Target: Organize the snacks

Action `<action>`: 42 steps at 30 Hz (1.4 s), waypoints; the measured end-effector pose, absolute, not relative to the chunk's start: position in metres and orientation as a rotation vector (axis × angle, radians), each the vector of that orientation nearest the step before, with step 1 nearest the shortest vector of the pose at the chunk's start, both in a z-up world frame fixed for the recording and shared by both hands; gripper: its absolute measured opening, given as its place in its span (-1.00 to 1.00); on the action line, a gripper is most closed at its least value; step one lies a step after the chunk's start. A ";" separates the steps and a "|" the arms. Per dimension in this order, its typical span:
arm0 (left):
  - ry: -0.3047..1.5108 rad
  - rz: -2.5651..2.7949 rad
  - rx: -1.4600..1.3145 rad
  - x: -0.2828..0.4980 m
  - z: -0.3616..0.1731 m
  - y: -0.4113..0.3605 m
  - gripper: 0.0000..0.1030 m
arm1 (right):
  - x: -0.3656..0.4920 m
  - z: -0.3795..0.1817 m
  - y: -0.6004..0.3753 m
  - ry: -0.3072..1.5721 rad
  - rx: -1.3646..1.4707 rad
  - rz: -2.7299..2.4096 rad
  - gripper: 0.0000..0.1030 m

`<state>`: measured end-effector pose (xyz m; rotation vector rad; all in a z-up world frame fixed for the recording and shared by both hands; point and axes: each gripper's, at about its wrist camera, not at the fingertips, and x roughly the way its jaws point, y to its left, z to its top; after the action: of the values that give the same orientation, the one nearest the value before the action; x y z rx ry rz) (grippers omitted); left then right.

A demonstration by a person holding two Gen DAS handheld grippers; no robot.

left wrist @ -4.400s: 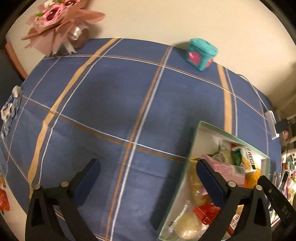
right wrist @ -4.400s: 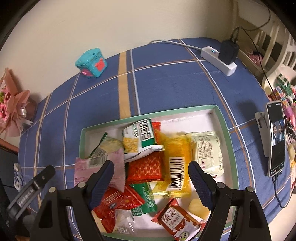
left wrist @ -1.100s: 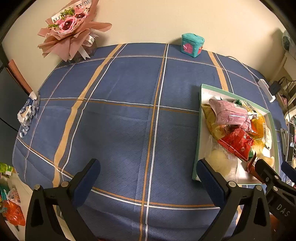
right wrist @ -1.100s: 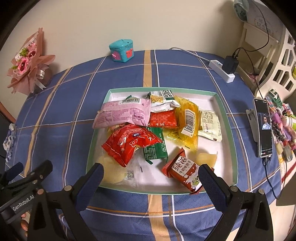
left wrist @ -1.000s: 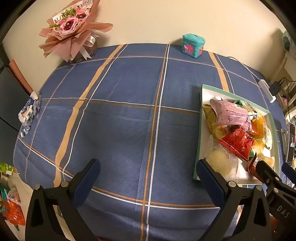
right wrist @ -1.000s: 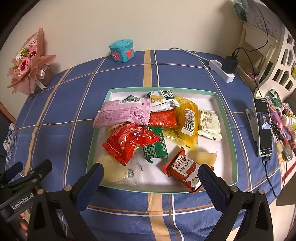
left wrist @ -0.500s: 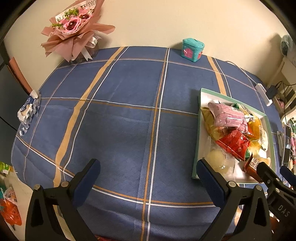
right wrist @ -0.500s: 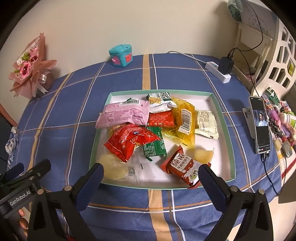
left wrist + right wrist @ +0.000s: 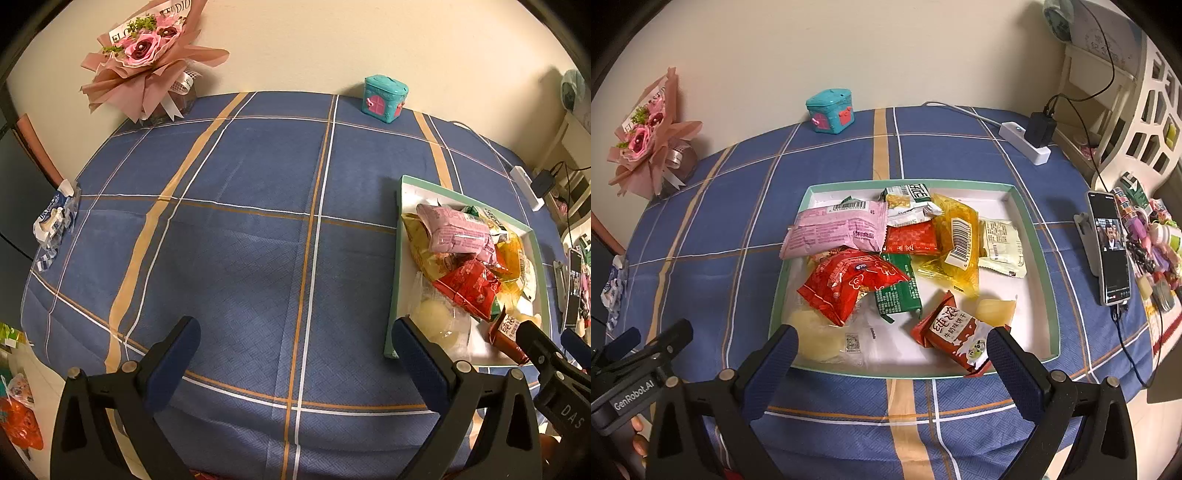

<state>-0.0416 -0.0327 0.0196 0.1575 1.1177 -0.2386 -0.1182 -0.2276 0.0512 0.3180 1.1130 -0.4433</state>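
A white tray with a green rim point(image 9: 1038, 236) holds several snack packets: a pink one point(image 9: 836, 229), a red one point(image 9: 849, 282), a yellow one point(image 9: 955, 236), a green one point(image 9: 897, 291) and a red-brown biscuit packet point(image 9: 955, 332). The tray also shows at the right of the left wrist view point(image 9: 394, 280). My right gripper point(image 9: 892, 350) is open and empty, above the tray's near edge. My left gripper point(image 9: 293, 341) is open and empty over bare blue cloth, left of the tray.
A blue plaid cloth point(image 9: 240, 236) covers the table. A pink bouquet point(image 9: 147, 55) and a teal toy box point(image 9: 384, 98) stand at the back. A power strip point(image 9: 1027, 142) and a phone on a stand point(image 9: 1108, 247) sit to the right. A wrapper point(image 9: 55, 221) lies at the left edge.
Both grippers have pulled back and up from the table, so more of the tray and cloth shows. The snacks have not moved in the last second.
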 end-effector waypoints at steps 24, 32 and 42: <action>1.124 -0.254 0.151 -0.037 0.017 -0.032 1.00 | -0.116 0.055 -0.223 1.103 0.303 -0.431 1.00; 1.125 -0.253 0.150 -0.036 0.017 -0.032 1.00 | -0.116 0.056 -0.223 1.101 0.303 -0.431 1.00; 1.123 -0.251 0.144 -0.036 0.015 -0.032 1.00 | -0.116 0.057 -0.223 1.101 0.302 -0.429 1.00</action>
<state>-0.0357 -0.0321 0.0155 0.1441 1.1227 -0.2511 -0.1155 -0.2230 0.0569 0.3020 1.1008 -0.4292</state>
